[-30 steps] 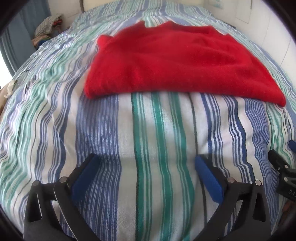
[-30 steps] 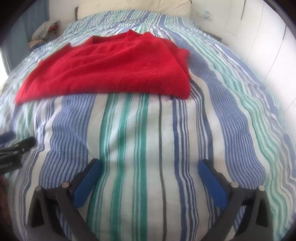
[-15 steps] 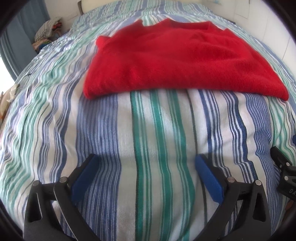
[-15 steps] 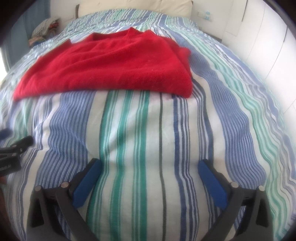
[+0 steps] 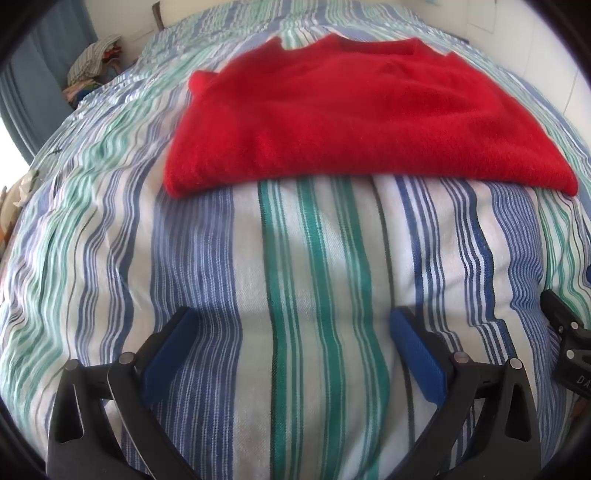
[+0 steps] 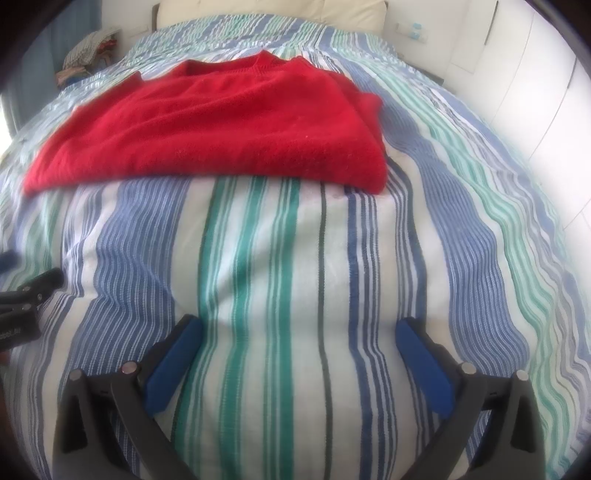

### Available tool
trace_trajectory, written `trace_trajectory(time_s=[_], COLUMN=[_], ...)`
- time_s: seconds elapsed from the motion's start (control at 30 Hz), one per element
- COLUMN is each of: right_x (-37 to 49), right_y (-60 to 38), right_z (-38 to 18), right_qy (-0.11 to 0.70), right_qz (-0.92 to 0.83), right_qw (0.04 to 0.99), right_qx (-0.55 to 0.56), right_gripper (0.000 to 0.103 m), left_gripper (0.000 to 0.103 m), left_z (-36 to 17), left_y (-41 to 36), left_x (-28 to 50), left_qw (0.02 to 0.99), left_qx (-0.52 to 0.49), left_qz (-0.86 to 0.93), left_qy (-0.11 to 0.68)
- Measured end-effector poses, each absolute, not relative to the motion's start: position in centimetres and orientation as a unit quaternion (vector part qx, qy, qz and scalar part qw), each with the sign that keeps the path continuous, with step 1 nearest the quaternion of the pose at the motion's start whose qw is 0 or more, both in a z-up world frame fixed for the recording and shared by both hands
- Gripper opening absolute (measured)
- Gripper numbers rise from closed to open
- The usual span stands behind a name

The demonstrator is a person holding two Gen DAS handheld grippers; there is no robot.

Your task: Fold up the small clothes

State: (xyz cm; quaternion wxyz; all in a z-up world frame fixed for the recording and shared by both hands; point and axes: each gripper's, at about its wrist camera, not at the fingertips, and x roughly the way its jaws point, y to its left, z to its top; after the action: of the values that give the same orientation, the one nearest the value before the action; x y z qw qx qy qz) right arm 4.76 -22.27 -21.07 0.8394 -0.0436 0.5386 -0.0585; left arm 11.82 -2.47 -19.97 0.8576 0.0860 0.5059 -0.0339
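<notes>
A red knit sweater [image 5: 354,114] lies flat on the striped bedspread [image 5: 314,277], its hem toward me and sleeves folded in; it also shows in the right wrist view [image 6: 221,125]. My left gripper [image 5: 291,321] is open and empty, low over the bedspread short of the hem's left part. My right gripper [image 6: 299,328] is open and empty, short of the hem's right part. Each gripper shows at the edge of the other's view: the right gripper [image 5: 569,350] and the left gripper [image 6: 26,299].
A pile of clothes [image 5: 92,62] sits beyond the bed's far left corner beside a blue curtain [image 5: 37,74]. A pillow [image 6: 266,9] lies at the headboard. White cupboard doors [image 6: 535,74] stand along the right.
Both grippers have drifted slightly forward toward the sweater's hem, still open. The sweater has not moved.
</notes>
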Motion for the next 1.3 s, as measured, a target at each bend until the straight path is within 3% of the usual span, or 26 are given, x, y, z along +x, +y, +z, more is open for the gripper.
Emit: trace_trajectory(time_s=[1.3], right_x=[4.78], right_y=[-21.95], right_z=[-21.09], right_qy=[0.542], right_qz=[-0.061], right_qw=[0.837], right_qx=[-0.055], right_gripper=[0.103], left_gripper=[0.102], left_z=[-19.97], left_y=[-2.61], left_x=[11.73], left_qw=[0.857], left_qx=[0.09], left_qz=[-0.031], left_qy=[0.506])
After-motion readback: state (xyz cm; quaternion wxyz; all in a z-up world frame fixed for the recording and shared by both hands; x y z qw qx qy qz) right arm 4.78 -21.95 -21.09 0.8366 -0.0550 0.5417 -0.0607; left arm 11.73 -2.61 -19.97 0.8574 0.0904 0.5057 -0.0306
